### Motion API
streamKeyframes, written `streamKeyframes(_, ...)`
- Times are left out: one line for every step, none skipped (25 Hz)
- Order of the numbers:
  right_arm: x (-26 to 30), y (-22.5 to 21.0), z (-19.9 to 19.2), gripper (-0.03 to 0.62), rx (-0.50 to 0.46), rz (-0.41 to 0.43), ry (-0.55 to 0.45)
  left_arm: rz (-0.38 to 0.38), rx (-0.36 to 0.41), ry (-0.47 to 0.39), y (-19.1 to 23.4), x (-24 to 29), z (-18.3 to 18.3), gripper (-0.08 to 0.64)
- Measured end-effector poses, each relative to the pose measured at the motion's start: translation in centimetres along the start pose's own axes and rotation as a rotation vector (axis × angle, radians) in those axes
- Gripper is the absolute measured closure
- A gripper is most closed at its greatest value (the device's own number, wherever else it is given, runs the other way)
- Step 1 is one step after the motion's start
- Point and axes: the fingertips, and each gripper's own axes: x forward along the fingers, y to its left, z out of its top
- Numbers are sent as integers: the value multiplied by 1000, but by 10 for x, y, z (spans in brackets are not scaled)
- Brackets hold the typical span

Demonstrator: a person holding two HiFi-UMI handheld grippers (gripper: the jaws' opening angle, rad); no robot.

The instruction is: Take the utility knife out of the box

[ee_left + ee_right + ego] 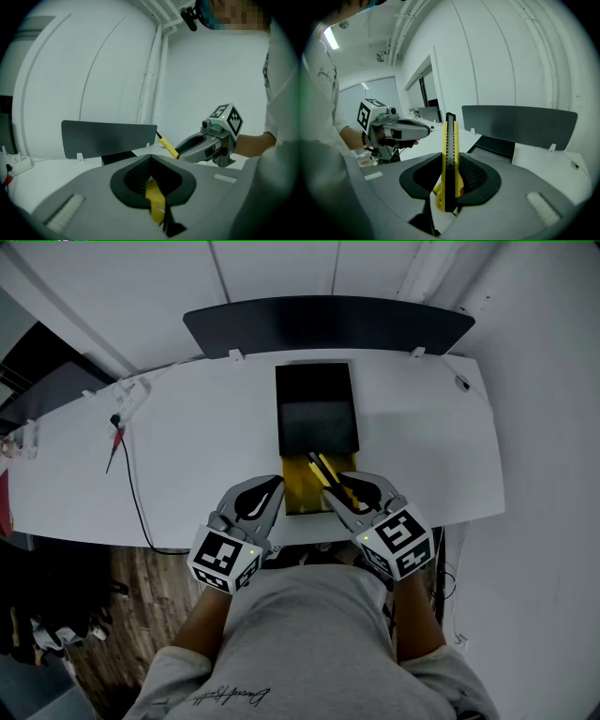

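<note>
Head view, lower centre: right gripper (336, 491) pinched on utility knife (320, 468), tilted up over box (298, 493). Left gripper (277, 487) clamped on box's yellow edge. Removal judged nearly complete. Next move: carry knife clear, onto table (187, 446).

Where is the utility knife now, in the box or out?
Out. The right gripper holds the knife between its jaws, lifted clear of the box.

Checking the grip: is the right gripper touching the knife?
Touching. The right gripper view shows the knife clamped upright between both pads of the right gripper.
</note>
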Motion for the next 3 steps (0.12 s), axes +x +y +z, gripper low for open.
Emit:
streamKeyframes(0, 0, 0, 460, 0, 0, 1, 1, 0, -1, 1, 0, 0, 558)
streamKeyframes(0, -1, 0, 460, -1, 0, 1, 2, -1, -2, 1, 0, 1, 558)
streamKeyframes(0, -1, 0, 460, -2, 0, 2, 3, -1, -3, 1, 0, 1, 558)
